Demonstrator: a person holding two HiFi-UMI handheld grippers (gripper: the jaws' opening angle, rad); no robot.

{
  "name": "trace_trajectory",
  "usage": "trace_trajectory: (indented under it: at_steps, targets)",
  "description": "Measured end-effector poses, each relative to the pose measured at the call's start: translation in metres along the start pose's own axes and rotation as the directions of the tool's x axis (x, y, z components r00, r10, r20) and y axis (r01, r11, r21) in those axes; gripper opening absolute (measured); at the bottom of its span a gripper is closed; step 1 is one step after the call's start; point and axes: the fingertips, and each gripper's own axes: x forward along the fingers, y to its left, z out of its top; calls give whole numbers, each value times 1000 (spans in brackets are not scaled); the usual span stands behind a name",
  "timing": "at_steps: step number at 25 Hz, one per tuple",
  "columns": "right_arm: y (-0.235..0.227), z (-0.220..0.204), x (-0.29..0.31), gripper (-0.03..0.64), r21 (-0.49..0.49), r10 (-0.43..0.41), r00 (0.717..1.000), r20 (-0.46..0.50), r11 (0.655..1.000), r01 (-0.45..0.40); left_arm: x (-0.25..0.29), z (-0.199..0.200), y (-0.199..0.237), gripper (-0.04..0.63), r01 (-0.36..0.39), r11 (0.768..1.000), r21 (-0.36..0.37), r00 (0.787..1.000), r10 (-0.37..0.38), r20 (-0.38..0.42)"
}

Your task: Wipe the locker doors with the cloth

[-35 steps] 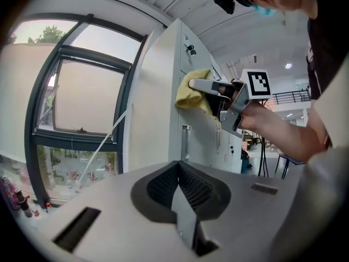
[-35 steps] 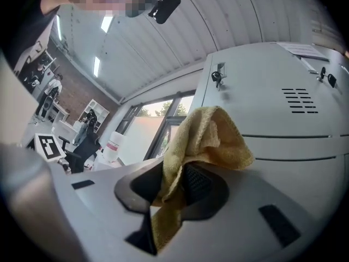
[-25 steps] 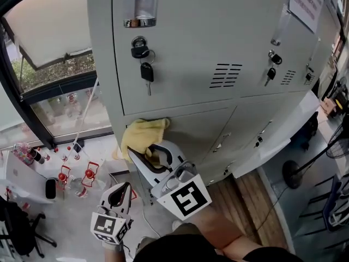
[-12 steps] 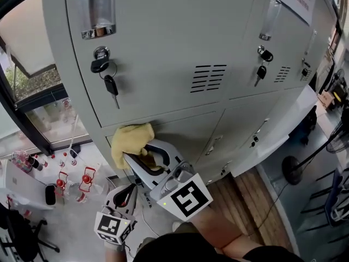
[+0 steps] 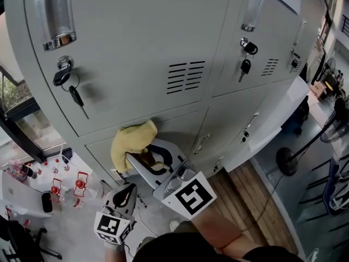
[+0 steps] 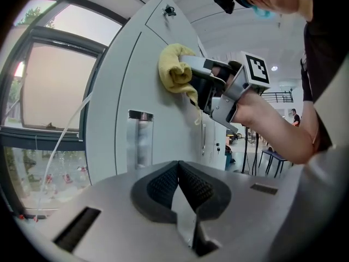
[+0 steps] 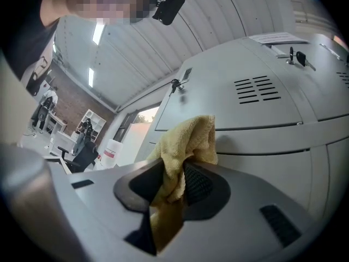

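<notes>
Yellow cloth (image 5: pixel 130 142): we see it bunched against the grey lower locker door, left of centre in the head view. Its top edge reaches the seam under the door above.
Right gripper (image 5: pixel 146 158): clamped on the cloth. In the right gripper view we find the fabric pinched between both dark ribbed pads, with a fold bulging above them and a tail hanging below.
Marker cube (image 5: pixel 192 196): on the right gripper, low in the head view, near the centre.
Left gripper (image 5: pixel 125 191): at the lower left of the head view, below the right gripper and apart from the lockers. In the left gripper view we see its pads pressed together with nothing between them.
Upper locker door (image 5: pixel 136 48): fills the upper left of the head view. We note a chrome handle (image 5: pixel 53 15) at the top left, a hanging key (image 5: pixel 76 97) below it, and vent slots (image 5: pixel 185 76) nearer the centre.
Lower locker door (image 5: pixel 180 127): just under the seam, with the cloth touching its upper left part.
Neighbouring lockers (image 5: pixel 262 31): at the upper right, where we see another handle and key.
Wood floor (image 5: pixel 256 201): lower right of the head view.
Red-topped bottles (image 5: pixel 79 184): on the pale floor at the lower left.
Window (image 6: pixel 49 86): left side of the left gripper view.
</notes>
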Motion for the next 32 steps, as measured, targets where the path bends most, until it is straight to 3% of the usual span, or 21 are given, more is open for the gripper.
trace_trajectory:
  at_steps: [16, 25, 32]
  targets:
    - [-76, -16, -61, 120, 33, -165, 985, -59, 985, 167, 45, -7, -35, 9, 91, 996, 1, 995, -91, -27]
    - [-112, -34, -97, 114, 50, -296, 946, -132, 951, 305, 52, -11, -49, 9, 133, 991, -1, 991, -133, -23]
    - [-114, -51, -110, 92, 28, -345, 921, -178, 934, 356, 45, -17, -56, 9, 139, 990, -15, 989, -140, -41]
